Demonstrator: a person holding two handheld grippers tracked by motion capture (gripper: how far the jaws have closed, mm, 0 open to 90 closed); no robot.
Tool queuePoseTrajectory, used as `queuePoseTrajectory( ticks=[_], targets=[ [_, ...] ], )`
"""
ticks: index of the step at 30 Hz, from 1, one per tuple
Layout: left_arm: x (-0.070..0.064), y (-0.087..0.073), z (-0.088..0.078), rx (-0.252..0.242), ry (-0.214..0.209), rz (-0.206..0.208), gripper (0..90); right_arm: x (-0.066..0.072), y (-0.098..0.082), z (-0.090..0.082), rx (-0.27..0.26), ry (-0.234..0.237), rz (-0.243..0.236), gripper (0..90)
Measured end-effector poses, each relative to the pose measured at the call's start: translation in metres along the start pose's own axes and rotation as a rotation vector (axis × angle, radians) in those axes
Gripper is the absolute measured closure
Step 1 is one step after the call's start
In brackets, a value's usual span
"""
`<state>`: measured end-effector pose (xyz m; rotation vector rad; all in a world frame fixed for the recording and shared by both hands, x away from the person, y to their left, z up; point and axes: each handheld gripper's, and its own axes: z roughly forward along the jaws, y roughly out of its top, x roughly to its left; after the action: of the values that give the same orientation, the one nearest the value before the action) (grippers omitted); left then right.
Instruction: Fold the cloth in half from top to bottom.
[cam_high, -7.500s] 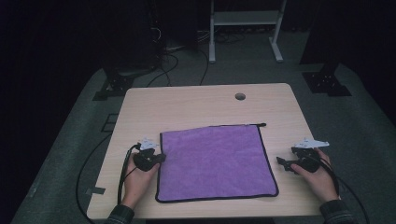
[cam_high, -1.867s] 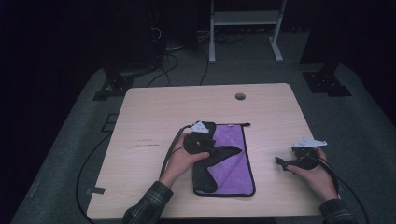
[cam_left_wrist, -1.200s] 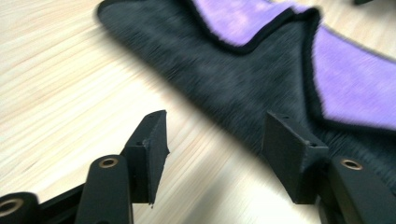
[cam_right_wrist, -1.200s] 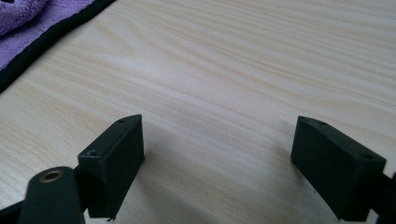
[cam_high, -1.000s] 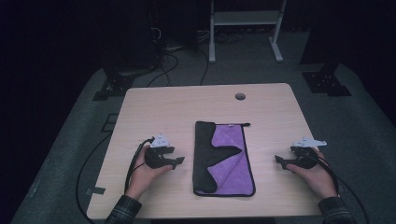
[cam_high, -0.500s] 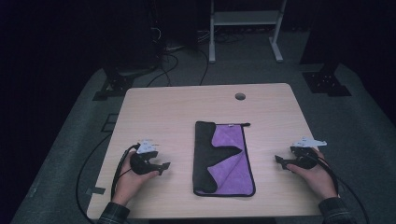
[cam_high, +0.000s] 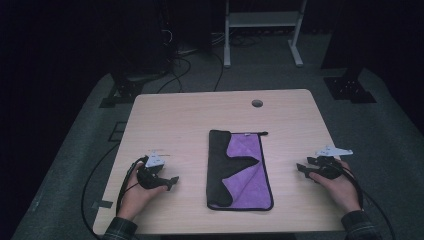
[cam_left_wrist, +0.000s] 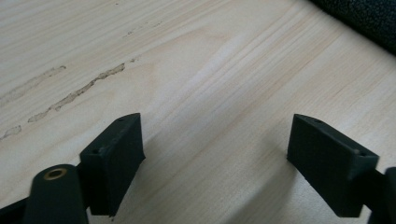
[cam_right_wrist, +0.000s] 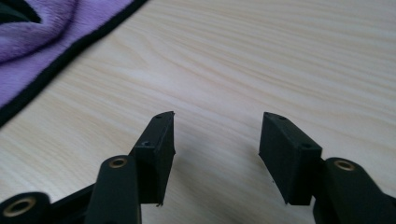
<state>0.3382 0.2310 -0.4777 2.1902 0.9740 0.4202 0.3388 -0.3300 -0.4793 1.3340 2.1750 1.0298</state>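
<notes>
High view: a purple plush cloth (cam_high: 245, 172) with black trim lies folded into a tall narrow strip at the middle of a pale wooden table (cam_high: 190, 115), its dark underside turned over along the left. The left gripper (cam_high: 170, 182) rests well apart on the cloth's left, its jaws just opening wider, nothing between them. The right gripper (cam_high: 302, 169) sits near the cloth's right edge, jaws just narrowing on bare wood, nothing grasped. Fine weave detail is too dim to judge.
</notes>
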Motion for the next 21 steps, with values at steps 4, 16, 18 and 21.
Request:
queuePoseTrajectory(
  ticks=[4,16,18,21],
  targets=[
    [0.001,-0.002,0.001,-0.007,0.005,-0.004,8.8,0.004,0.006,-0.001,-0.020,0.032,-0.010,46.1],
    [0.004,-0.003,0.005,-0.010,0.001,0.008,0.0,0.020,0.024,0.002,-0.046,0.091,-0.067,47.0],
    [0.004,-0.003,0.005,-0.010,0.001,0.007,0.0,0.022,0.028,0.003,-0.052,0.100,-0.070,47.0],
    [0.004,-0.003,0.005,-0.010,0.001,0.006,0.0,0.026,0.034,0.005,-0.062,0.106,-0.081,46.8]
  ],
)
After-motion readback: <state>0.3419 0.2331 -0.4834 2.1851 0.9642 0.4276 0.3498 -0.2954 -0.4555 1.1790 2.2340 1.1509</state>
